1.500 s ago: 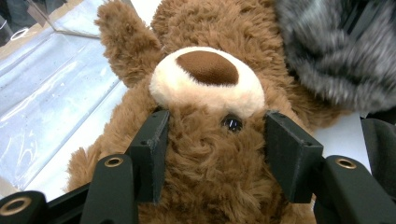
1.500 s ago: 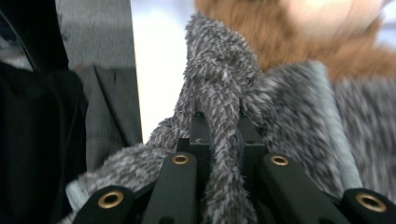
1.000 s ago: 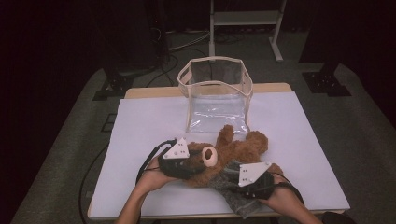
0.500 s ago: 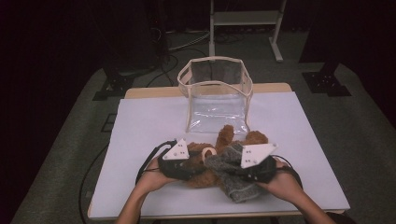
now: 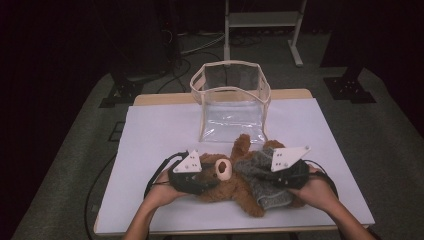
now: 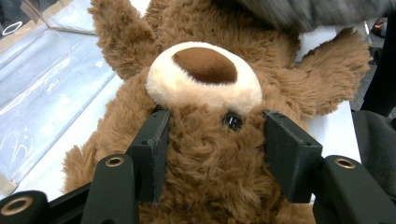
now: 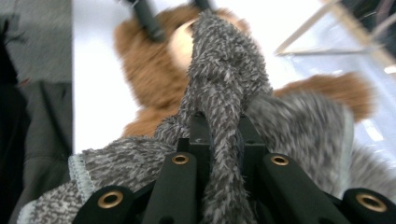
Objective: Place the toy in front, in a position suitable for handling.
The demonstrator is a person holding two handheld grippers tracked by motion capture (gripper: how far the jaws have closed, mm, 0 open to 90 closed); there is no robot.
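A brown teddy bear (image 5: 227,189) lies on its back on the white table (image 5: 160,130), head toward the left. My left gripper (image 5: 211,175) grips its head: in the left gripper view the jaws press into the fur on both sides of the face (image 6: 205,84), below the snout. My right gripper (image 5: 266,172) is shut on a grey fuzzy garment (image 5: 267,194) draped over the bear's body. In the right gripper view a bunched fold of that garment (image 7: 224,84) rises from between the jaws, with the bear (image 7: 149,70) beyond.
A clear plastic bag (image 5: 230,100) with a beige rim stands open at the back middle of the table. Dark floor, cables and a metal stand (image 5: 260,20) lie behind. Bare table surface extends left and right of the bear.
My right gripper has moved away from the front edge and slightly right, drawing the grey garment up over the bear's body. The left gripper has stayed on the head.
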